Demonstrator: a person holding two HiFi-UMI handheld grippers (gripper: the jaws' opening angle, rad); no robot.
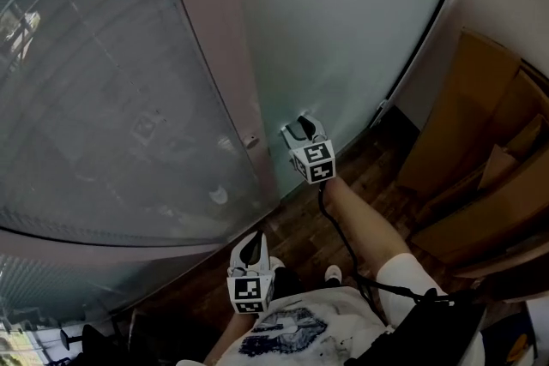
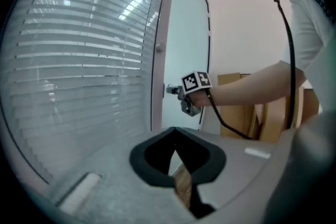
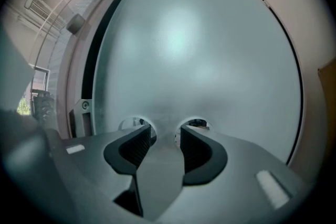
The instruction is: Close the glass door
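Note:
The frosted glass door (image 1: 343, 30) stands beside a pale door post (image 1: 225, 56). My right gripper (image 1: 301, 129) is at the door's small metal handle (image 1: 290, 133), close to the door's edge. In the right gripper view its jaws (image 3: 166, 136) stand apart, with the frosted pane (image 3: 199, 50) straight ahead and two round handle mounts (image 3: 195, 124) just past the tips; nothing is pressed between the pads. The left gripper view shows the same gripper (image 2: 181, 93) at the handle (image 2: 172, 89). My left gripper (image 1: 251, 246) hangs low near my body, jaws together and empty (image 2: 176, 136).
A fixed glass panel with blinds (image 1: 103, 99) fills the left. Flattened cardboard boxes (image 1: 480, 159) lean against the wall at the right. The floor is dark wood (image 1: 317, 227). A black cable (image 1: 343, 244) runs from the right gripper. A metal strike plate (image 3: 84, 106) sits on the post.

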